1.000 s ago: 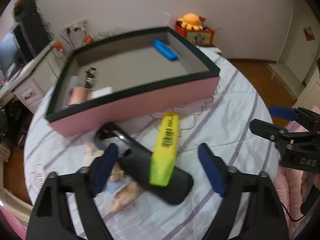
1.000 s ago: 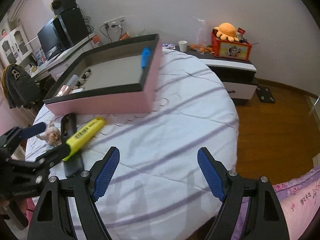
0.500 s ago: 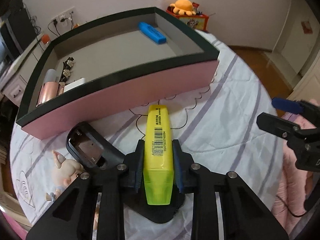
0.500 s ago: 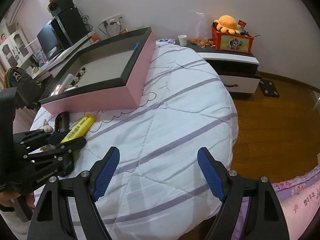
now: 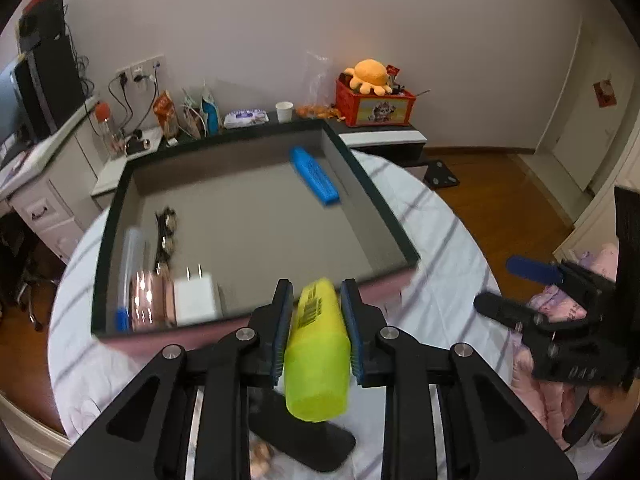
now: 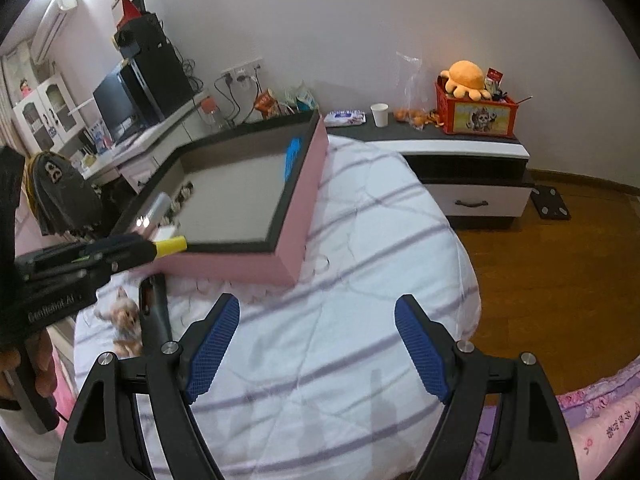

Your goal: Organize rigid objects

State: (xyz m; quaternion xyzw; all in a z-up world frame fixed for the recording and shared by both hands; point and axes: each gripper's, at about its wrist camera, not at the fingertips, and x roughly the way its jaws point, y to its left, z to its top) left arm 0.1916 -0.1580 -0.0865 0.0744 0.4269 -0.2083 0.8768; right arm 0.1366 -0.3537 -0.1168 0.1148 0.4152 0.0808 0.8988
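My left gripper point(image 5: 316, 296) is shut on a yellow highlighter point(image 5: 318, 344) and holds it in the air at the near rim of the pink box point(image 5: 256, 332). The highlighter's tip point(image 6: 172, 245) also shows in the right wrist view at the box's near edge. The box holds a blue case point(image 5: 315, 176), a white charger point(image 5: 196, 294), a shiny rose-gold item point(image 5: 146, 300) and a dark chain point(image 5: 166, 232). A black case point(image 5: 304, 436) and a small figurine point(image 6: 124, 322) lie on the bed below. My right gripper point(image 6: 316, 344) is open and empty over the bedspread.
The round bed point(image 6: 360, 280) has a white striped cover. A dark cabinet point(image 6: 460, 148) with a red box, an orange plush and a paper cup stands behind. A desk with a monitor point(image 6: 120, 104) is at the left. Wood floor lies to the right.
My left gripper closed on the yellow highlighter, lifted it off the black case and carried it toward the box. My right gripper stayed open and shifted a little.
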